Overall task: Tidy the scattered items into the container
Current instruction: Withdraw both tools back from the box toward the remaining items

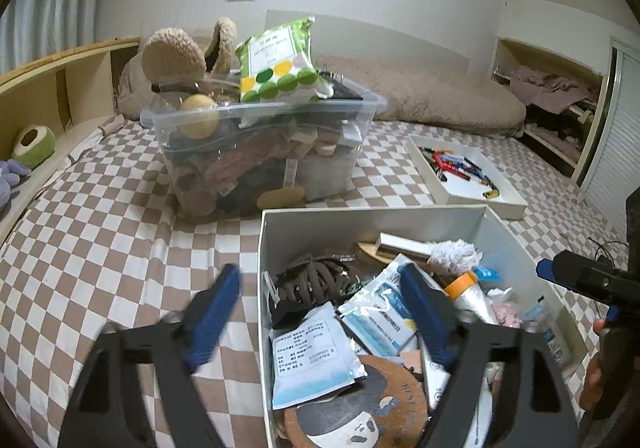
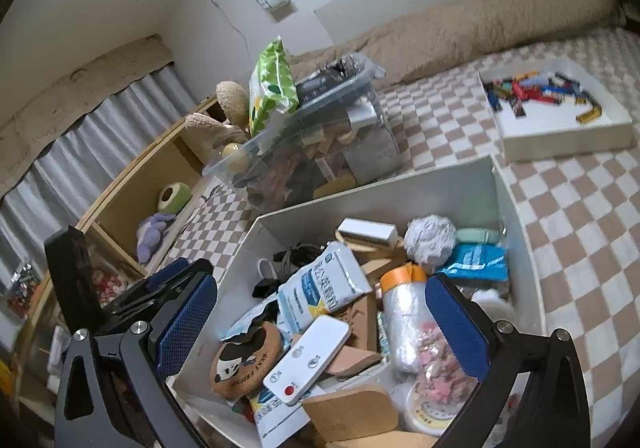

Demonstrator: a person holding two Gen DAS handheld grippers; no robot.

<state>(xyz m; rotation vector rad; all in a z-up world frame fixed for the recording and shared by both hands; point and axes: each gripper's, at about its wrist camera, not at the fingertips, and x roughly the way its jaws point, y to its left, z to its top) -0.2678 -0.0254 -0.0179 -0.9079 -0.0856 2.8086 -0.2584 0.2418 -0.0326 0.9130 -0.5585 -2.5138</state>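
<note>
A white box (image 1: 360,219) (image 2: 400,191) full of small items sits on the checkered bed close in front of me. It holds paper sachets (image 1: 316,360) (image 2: 324,288), a white remote (image 2: 308,360), a round cork coaster (image 1: 360,408) (image 2: 244,360), a brown hair claw (image 1: 316,280) and an orange-capped bottle (image 2: 404,312). My left gripper (image 1: 320,312) is open and empty, straddling the box's left wall. My right gripper (image 2: 328,328) is open and empty above the box contents; it also shows at the right edge of the left wrist view (image 1: 580,280).
A clear plastic tub (image 1: 260,151) (image 2: 320,143), piled with things and topped by a green wipes pack (image 1: 276,63) (image 2: 272,83), stands behind the box. A shallow white tray (image 1: 468,183) (image 2: 560,127) of wrapped sweets lies to the right. A wooden shelf (image 1: 48,87) runs along the left.
</note>
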